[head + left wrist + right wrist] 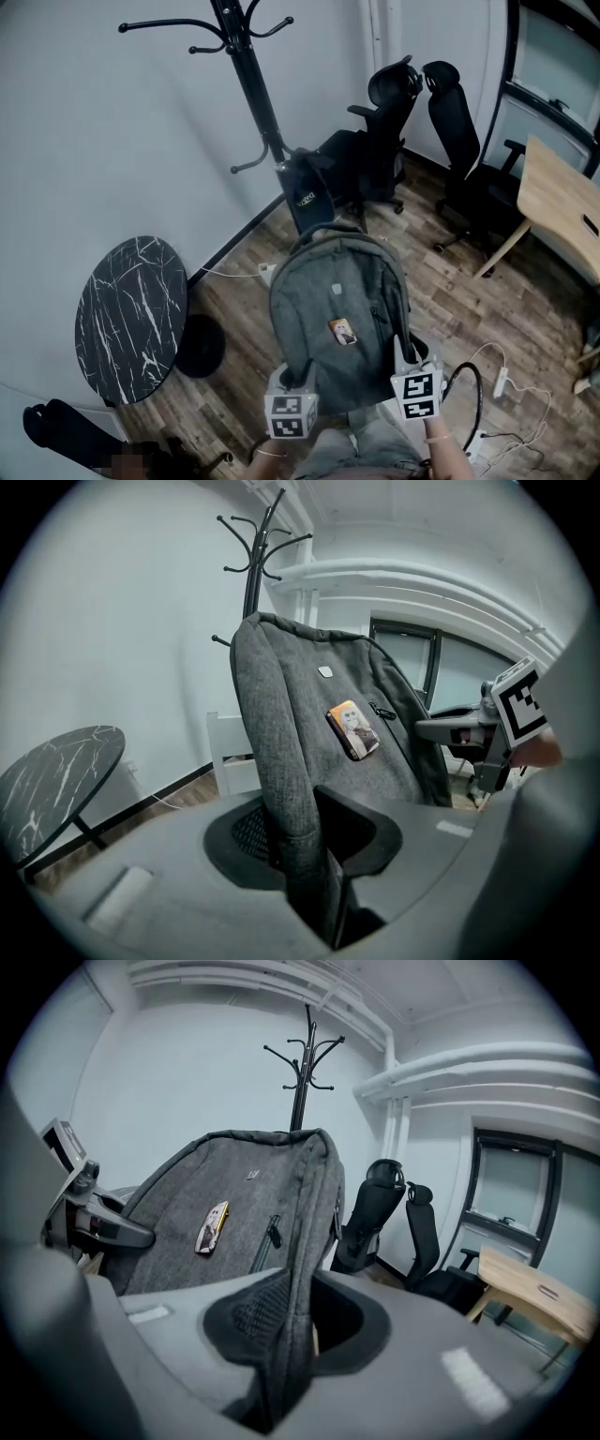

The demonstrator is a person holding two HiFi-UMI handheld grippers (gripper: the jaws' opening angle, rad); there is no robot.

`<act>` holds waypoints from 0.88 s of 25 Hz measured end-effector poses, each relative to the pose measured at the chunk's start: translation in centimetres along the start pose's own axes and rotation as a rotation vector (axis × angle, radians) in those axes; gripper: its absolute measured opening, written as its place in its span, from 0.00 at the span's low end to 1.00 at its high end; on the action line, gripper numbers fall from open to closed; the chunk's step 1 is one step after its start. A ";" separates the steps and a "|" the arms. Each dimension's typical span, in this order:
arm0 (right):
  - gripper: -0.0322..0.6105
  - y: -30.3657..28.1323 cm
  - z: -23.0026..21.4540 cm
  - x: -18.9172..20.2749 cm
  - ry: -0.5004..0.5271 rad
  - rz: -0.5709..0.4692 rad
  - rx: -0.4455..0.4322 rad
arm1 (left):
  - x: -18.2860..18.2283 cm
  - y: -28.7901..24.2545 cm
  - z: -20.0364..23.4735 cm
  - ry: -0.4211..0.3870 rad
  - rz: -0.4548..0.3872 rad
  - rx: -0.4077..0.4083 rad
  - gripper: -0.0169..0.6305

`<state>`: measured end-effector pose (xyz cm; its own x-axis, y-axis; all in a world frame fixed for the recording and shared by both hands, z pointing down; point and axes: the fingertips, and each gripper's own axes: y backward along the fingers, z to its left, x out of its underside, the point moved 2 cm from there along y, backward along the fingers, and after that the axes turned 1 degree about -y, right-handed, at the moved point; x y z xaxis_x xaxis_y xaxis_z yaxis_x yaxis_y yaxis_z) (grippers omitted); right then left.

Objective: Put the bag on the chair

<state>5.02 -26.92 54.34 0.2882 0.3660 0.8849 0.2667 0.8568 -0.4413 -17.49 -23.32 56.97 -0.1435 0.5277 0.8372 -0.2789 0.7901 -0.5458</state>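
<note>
Overhead, the grey bag [328,291] hangs above the wood floor [469,309], well short of the black office chairs [375,155] by the far wall. Its small picture tag [343,331] carries no legible writing. Left gripper view: the left gripper [305,832] pinches the bag's side edge between its jaws. Right gripper view: the right gripper [286,1326] clamps the opposite edge.

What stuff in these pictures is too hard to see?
Head view: lower corners of the bag, behind the left tool and right tool.
Head view: the wooden desk, cut off by the right edge.
Every view: the picture on the bag's small tag, too small.
</note>
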 end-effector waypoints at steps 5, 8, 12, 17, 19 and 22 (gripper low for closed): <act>0.15 -2.2 -0.4 1.1 0.004 0.019 -0.031 | 0.6 -2.0 0.2 -0.017 0.013 -0.025 0.20; 0.15 -3.5 -0.6 1.8 0.012 0.029 -0.048 | 1.2 -3.1 0.4 -0.026 0.024 -0.041 0.20; 0.15 -5.3 -0.5 2.5 0.021 0.038 -0.069 | 1.9 -4.6 0.9 -0.028 0.030 -0.064 0.20; 0.15 -7.4 -0.2 3.3 0.031 0.044 -0.097 | 2.9 -6.5 1.8 -0.025 0.039 -0.089 0.20; 0.15 -8.1 0.0 3.6 0.035 0.050 -0.108 | 3.3 -7.1 2.1 -0.027 0.042 -0.103 0.20; 0.15 -9.1 0.3 4.2 0.040 0.058 -0.125 | 4.1 -8.0 2.6 -0.031 0.046 -0.124 0.20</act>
<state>3.55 -33.11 62.10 0.3426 0.3961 0.8519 0.3605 0.7819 -0.5085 -18.30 -28.27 64.82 -0.1837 0.5557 0.8109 -0.1521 0.7989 -0.5819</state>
